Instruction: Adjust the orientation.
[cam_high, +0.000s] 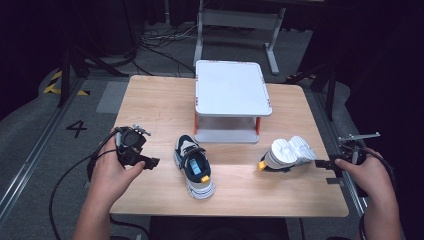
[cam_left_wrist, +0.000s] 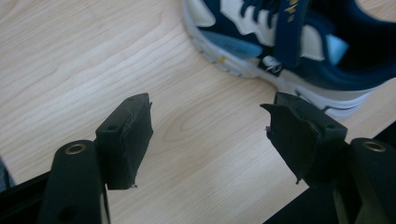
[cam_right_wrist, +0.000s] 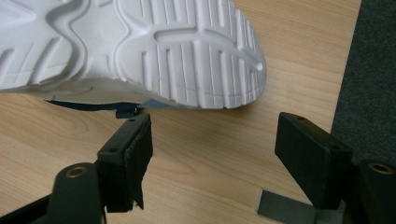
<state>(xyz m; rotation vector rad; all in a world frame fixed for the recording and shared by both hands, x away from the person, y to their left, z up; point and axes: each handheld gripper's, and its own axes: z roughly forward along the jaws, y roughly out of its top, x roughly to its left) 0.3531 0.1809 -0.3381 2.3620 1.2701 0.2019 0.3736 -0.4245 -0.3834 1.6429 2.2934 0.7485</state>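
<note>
Two shoes are laid out on the counter (cam_high: 150, 100), one before each gripper. Ahead of the left gripper (cam_left_wrist: 208, 135), whose fingers (cam_left_wrist: 126, 140) are spread wide and hold nothing, the upright shoe (cam_high: 195, 167) stands on its sole; in the left gripper view its navy side and white midsole lie just beyond the far finger, not touching it. Ahead of the right gripper (cam_right_wrist: 215, 154), likewise released and empty, the overturned shoe (cam_high: 289, 152) is tipped on its side, its white tread facing the fingers (cam_right_wrist: 128, 154) and its toe end just past them, with a small gap left.

The step in hand is judged to be the reach for each shoe. It would be done well if the fingers were brought over a narrow part, the collar or heel of the upright shoe, the sole edge of the tipped one, rather than across the full width. A white rack (cam_high: 232, 95) stands well beyond both shoes, behind them.
</note>
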